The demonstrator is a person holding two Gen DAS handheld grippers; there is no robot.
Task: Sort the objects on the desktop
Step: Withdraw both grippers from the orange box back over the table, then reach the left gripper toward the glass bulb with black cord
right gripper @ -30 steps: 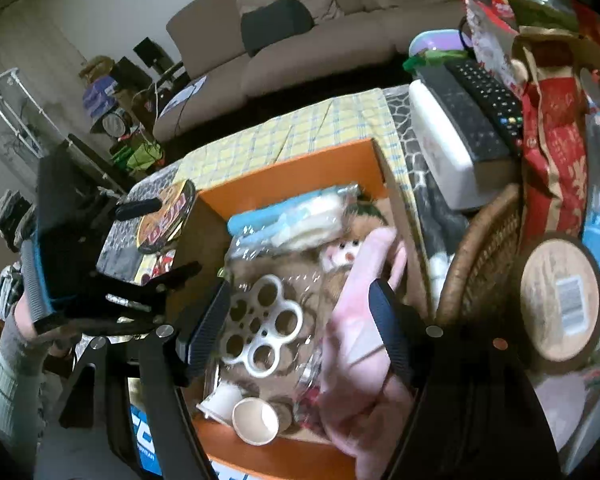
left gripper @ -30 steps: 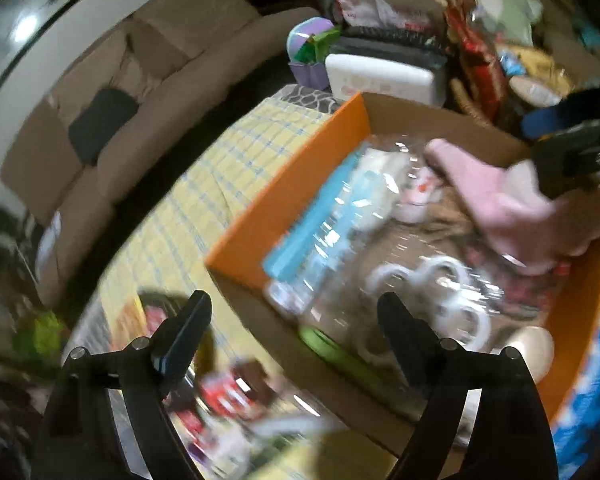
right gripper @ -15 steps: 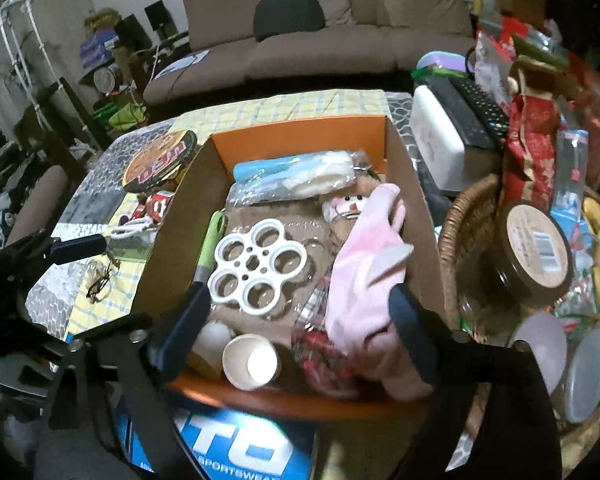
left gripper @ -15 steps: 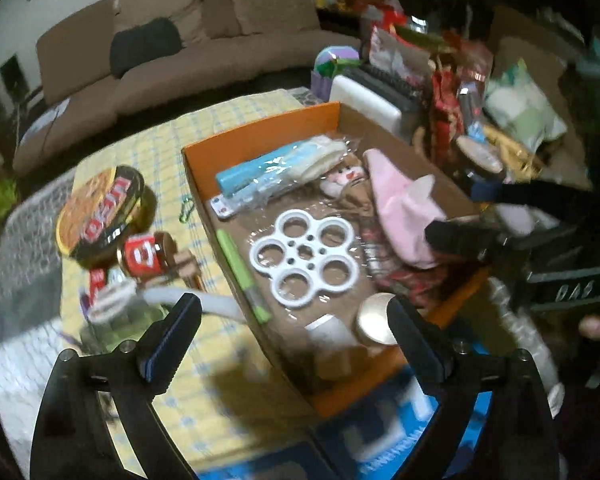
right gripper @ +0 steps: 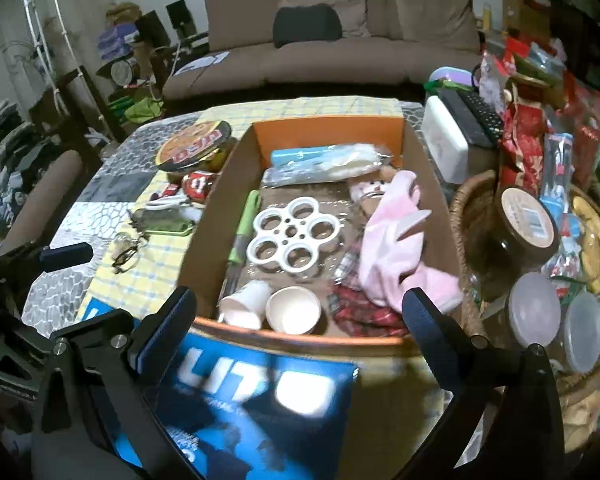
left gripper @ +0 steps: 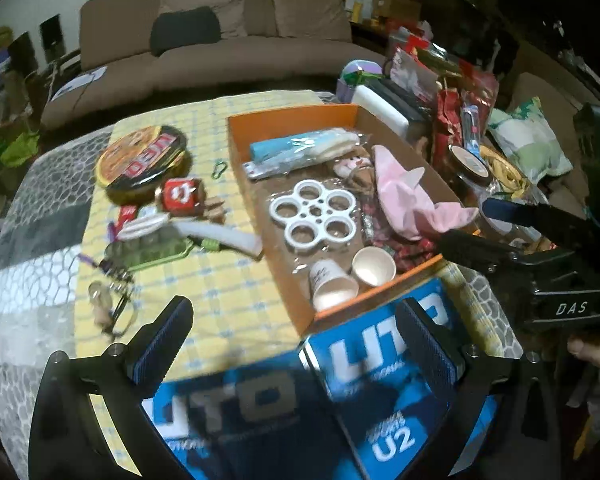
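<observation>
An orange cardboard box (left gripper: pixel 288 120) (right gripper: pixel 328 130) holds a white ring tray (left gripper: pixel 313 210) (right gripper: pixel 293 233), a pink cloth (left gripper: pixel 404 196) (right gripper: pixel 396 236), a blue packet (left gripper: pixel 300 148) and paper cups (right gripper: pixel 294 308). Loose on the yellow cloth lie a round tin (left gripper: pixel 142 162) (right gripper: pixel 194 150), a red jar (left gripper: pixel 180 196), a green case (left gripper: pixel 148 250) and glasses (left gripper: pixel 114 310) (right gripper: pixel 126 254). My left gripper (left gripper: pixel 294 340) is open and empty above a blue box (left gripper: pixel 260 400). My right gripper (right gripper: pixel 300 328) is open and empty at the orange box's near edge; it also shows in the left wrist view (left gripper: pixel 500 220).
A wicker basket (right gripper: pixel 466 208) with jars, lids and snack bags crowds the right side. A white case with a remote (right gripper: pixel 456 136) stands behind the box. A brown sofa (right gripper: pixel 340 40) is beyond the table.
Both grippers have pulled back from over the orange box toward the near table edge. The blue box has come into view below them. Both stay open and empty.
</observation>
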